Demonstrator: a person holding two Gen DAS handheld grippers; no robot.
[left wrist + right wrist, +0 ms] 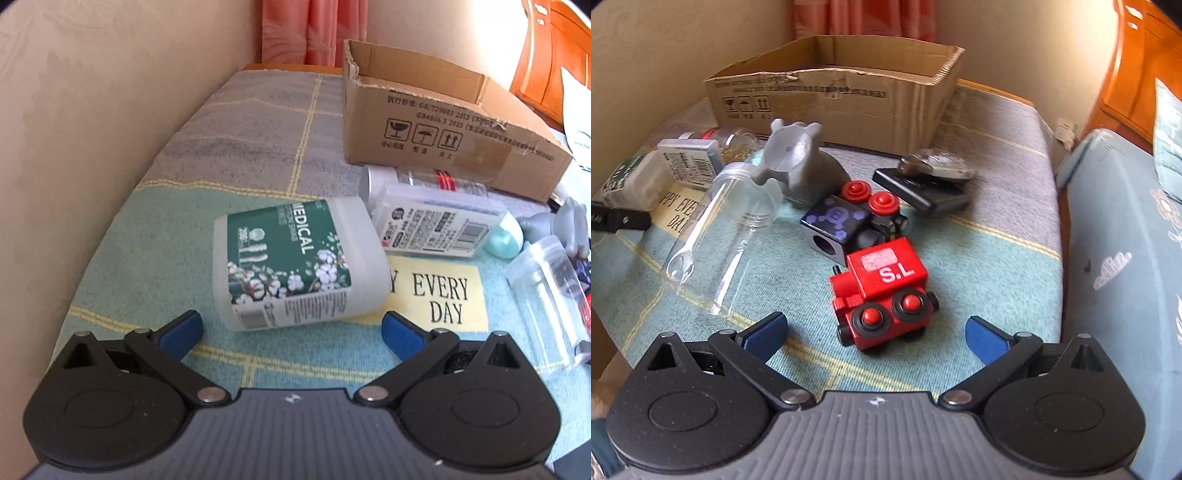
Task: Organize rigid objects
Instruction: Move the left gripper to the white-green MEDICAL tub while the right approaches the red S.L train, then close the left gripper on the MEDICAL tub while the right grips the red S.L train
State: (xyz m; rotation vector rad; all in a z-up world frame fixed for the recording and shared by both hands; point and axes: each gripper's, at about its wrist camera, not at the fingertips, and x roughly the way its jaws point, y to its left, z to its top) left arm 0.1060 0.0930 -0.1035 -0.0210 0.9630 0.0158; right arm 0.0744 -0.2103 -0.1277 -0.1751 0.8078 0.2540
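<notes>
Both grippers are spread wide and hold nothing. The left gripper [291, 328] faces the swab tub [295, 264] lying on its side near the table's left edge, open cloth [155, 240] between tub and wall. The right gripper [875, 332] faces the red train [882, 291] — clear cloth to its right, up to the table's right edge. The box [849, 99] sits open at the far edge, behind the clutter.

left gripper [291, 326]: black linkage arms, blue pads [184, 326], silver pivot pins
right gripper [876, 330]: same build, blue pads [984, 338]
bodies: grey ribbed housing, small white mark at centre
side housings: black, round discs
</notes>
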